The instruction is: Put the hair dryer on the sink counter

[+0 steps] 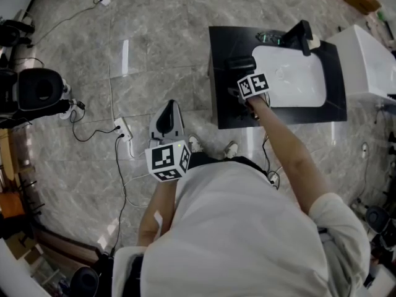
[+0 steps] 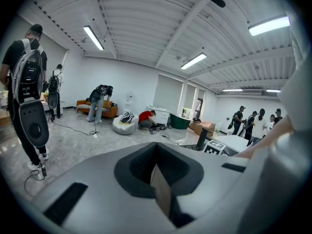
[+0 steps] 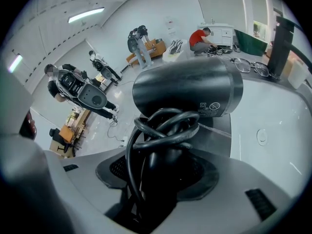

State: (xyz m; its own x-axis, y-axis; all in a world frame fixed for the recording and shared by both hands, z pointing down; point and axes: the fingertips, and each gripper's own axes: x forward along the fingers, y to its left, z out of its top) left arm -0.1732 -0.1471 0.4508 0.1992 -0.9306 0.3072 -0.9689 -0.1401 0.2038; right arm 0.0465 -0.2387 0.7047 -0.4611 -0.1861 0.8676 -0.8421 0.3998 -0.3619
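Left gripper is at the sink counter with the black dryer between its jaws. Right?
Wrong gripper. It is the right gripper that is at the sink counter with the black dryer between its jaws; the right gripper view shows it. The left gripper holds nothing.

Black hair dryer (image 3: 187, 89), black counter (image 1: 216, 79), white basin (image 1: 291, 82), grey marbled floor (image 1: 154, 42).
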